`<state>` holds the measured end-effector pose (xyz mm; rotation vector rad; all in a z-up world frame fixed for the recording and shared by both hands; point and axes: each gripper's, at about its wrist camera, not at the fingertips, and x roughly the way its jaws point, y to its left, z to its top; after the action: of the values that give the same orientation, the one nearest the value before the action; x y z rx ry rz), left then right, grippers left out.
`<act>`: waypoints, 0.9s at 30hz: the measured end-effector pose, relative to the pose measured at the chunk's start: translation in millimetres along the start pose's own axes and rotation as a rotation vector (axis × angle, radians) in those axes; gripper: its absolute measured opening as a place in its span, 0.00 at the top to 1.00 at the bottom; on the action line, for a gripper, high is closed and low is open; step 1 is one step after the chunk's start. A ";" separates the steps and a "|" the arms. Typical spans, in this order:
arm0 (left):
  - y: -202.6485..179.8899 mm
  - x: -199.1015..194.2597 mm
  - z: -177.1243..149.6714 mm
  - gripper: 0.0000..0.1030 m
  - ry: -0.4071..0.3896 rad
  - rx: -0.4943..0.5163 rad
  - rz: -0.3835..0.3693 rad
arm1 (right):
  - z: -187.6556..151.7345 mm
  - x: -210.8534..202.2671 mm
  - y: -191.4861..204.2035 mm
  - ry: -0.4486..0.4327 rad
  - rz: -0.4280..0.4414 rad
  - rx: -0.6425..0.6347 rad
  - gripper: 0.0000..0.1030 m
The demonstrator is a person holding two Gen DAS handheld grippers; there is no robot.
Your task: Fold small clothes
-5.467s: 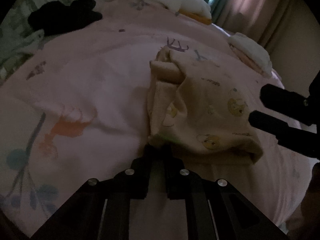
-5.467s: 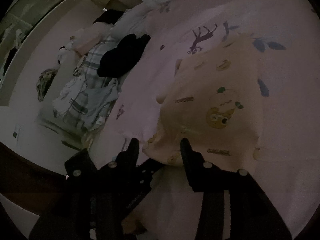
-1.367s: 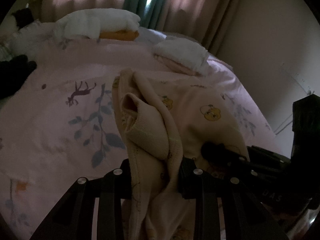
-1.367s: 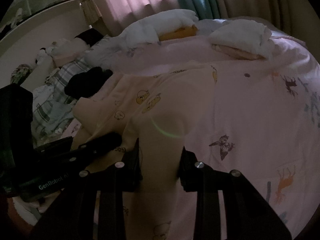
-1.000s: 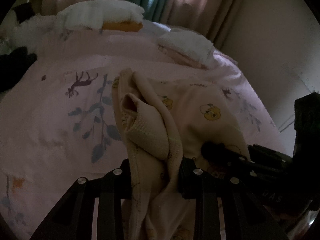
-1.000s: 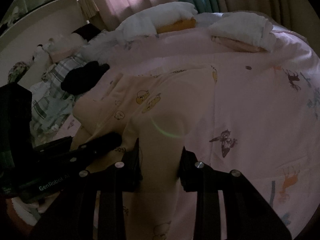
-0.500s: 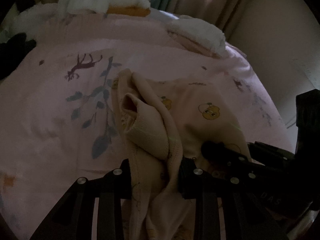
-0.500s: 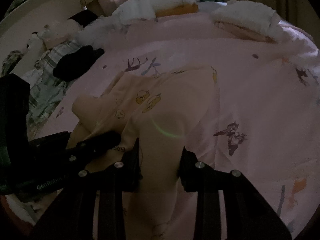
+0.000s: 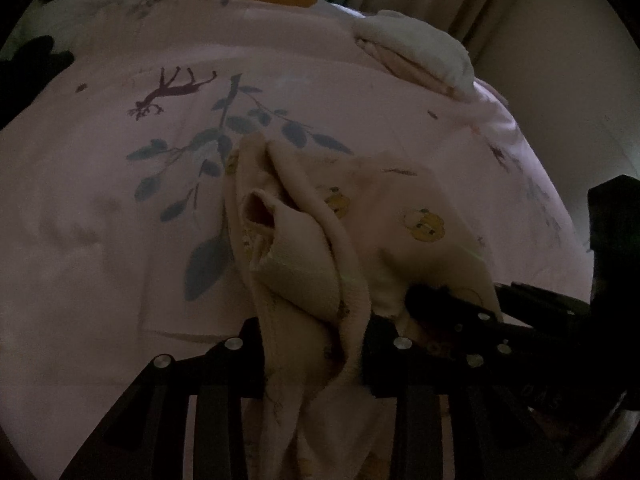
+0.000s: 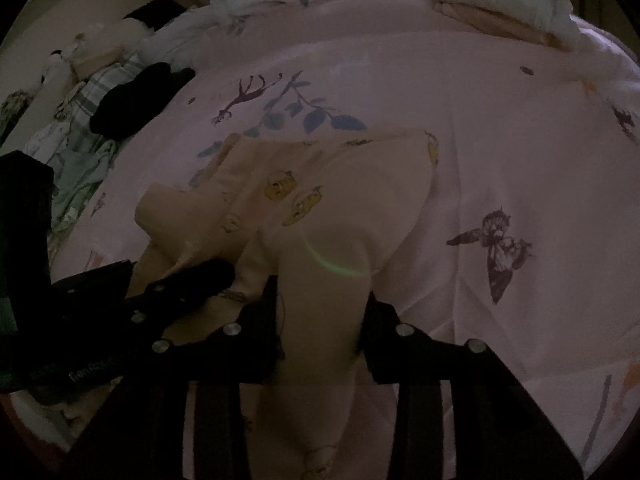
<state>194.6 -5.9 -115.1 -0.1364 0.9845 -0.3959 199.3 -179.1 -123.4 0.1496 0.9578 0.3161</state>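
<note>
garment [image 9: 400,216], soft beige knit with yellow cartoon prints, bunched and ribbed at one edge, drapes onto pink bed [image 9: 100,240]; cloth sits between both fingers, left gripper [image 9: 314,344] and right gripper [image 10: 320,320] opening.

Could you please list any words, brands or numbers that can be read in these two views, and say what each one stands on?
"DAS": faint letters on the right gripper body, seen from the left wrist view; probably only part of a word.
Pale lettering on the left gripper body, in the right wrist view: too dark and blurred to read.
Small dark print on the peach garment: too small to read.
</note>
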 end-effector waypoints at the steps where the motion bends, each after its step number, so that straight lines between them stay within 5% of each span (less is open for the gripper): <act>1: 1.9 1.5 -1.2 0.58 -0.002 -0.002 0.002 | -1.6 2.1 -1.9 0.004 -0.005 0.006 0.57; 7: 18.1 4.5 -2.8 0.47 -0.020 -0.012 -0.027 | -12.5 4.3 -4.8 -0.025 -0.038 0.013 0.48; 12: 15.2 -7.8 -5.8 0.41 -0.046 0.037 0.043 | -14.1 -2.2 -13.3 -0.009 -0.019 0.040 0.48; 19: 36.5 -28.5 -16.1 0.37 -0.055 -0.007 0.058 | -24.8 -19.3 -12.2 -0.005 -0.133 0.003 0.41; 23: 51.9 -43.9 -21.9 0.38 -0.057 -0.017 0.277 | -32.1 -33.4 -14.7 -0.006 -0.194 0.014 0.41; 27: 69.8 -62.3 -27.0 0.38 -0.026 -0.126 0.179 | -37.6 -55.6 -22.0 -0.008 -0.198 0.078 0.39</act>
<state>160.2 84.1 -101.4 -0.1655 0.9869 -0.1681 143.0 -218.7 -107.3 0.1262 0.9696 0.0957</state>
